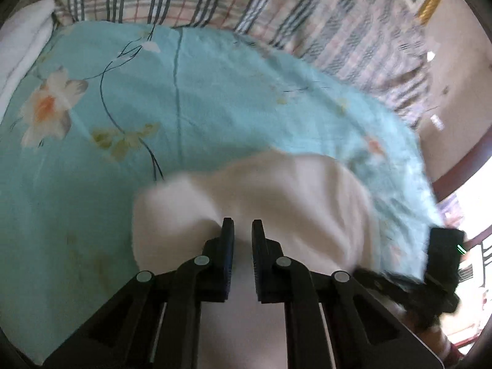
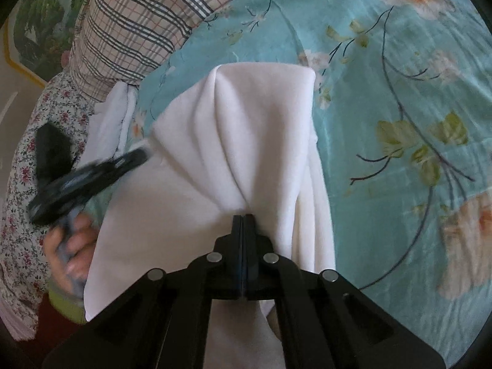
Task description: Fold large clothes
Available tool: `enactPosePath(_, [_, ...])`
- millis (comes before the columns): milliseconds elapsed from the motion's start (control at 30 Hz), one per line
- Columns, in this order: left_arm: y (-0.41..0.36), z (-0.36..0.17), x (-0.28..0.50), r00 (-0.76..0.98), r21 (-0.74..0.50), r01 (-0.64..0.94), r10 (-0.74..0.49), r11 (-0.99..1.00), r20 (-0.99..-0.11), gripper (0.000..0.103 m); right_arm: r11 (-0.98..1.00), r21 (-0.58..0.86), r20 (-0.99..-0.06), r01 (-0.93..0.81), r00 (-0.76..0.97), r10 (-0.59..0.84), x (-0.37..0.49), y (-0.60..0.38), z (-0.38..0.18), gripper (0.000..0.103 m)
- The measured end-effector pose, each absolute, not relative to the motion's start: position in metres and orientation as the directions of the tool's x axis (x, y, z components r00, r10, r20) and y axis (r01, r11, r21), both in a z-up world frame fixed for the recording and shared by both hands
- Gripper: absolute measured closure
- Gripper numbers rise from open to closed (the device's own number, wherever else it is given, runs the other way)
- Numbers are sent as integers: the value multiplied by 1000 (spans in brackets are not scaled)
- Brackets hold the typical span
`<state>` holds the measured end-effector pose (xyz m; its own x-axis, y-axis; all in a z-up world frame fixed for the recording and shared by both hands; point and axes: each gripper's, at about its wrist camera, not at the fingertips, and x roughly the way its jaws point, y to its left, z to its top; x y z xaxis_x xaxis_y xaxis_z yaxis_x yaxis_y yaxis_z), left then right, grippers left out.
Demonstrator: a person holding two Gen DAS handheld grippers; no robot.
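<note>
My right gripper (image 2: 243, 216) has its fingers pressed together, pinching a gathered fold of the white garment (image 2: 246, 141), which fans out ahead of the tips over the floral sheet (image 2: 399, 92). My left gripper (image 1: 243, 224) has fingers spread, with the garment (image 1: 276, 190) lying between and just beyond them.

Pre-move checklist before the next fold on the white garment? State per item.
1. Right gripper shut on garment: ok, cloth fans out from the closed jaws.
2. Left gripper gripping: not ok, jaws apart, garment lies under them, not pinched.
3. Garment lying flat: not ok, bunched and pleated at the right grip.
4. Bedsheet ahead has room for a fold: ok.
5. Left view sharp enough to aim: not ok, motion blur.
6. Which garment edge is held: cannot tell.
</note>
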<state>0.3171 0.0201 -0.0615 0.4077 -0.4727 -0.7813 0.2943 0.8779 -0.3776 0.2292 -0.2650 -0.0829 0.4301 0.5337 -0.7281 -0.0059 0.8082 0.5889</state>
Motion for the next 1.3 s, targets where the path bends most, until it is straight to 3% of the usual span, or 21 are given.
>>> enactPosePath(200, [26, -28, 213, 437, -387, 390, -538, 836, -721, 93, 827, 562, -744, 16, 447, 497, 223, -270, -73, 103])
enactPosePath(367, [23, -40, 163, 431, -368, 411, -533, 834, -728, 93, 829, 558, -722, -32, 474, 505, 207, -261, -46, 99])
enactPosePath(533, [26, -70, 167, 400, -480, 352, -593, 804, -699, 96, 843, 521, -740, -135, 420, 525, 190, -235, -42, 99])
enactPosePath(767, [7, -82, 163, 422, -430, 364, -558, 826, -715, 100, 861, 503, -771, -74, 412, 486, 184, -252, -70, 103])
enactPosePath(1100, [17, -66, 168, 427, -476, 317, -572, 820, -701, 101, 871, 486, -774, -73, 427, 468, 181, -251, -74, 103])
enactPosePath(1167, [25, -51, 163, 452, -482, 299, -567, 823, -688, 95, 867, 494, -773, -69, 421, 474, 180, -253, -70, 101])
enactPosePath(1200, [29, -45, 160, 474, -474, 290, -555, 832, -684, 84, 865, 496, -769, -70, 427, 475, 178, -255, -64, 101])
enactPosePath(1233, [34, -39, 156, 501, -460, 274, -534, 845, -681, 65, 868, 491, -769, -69, 434, 470, 177, -255, -61, 101])
enactPosePath(1300, [46, -31, 153, 550, -430, 223, -477, 875, -686, 48, 876, 478, -765, -62, 462, 450, 174, -260, -51, 100])
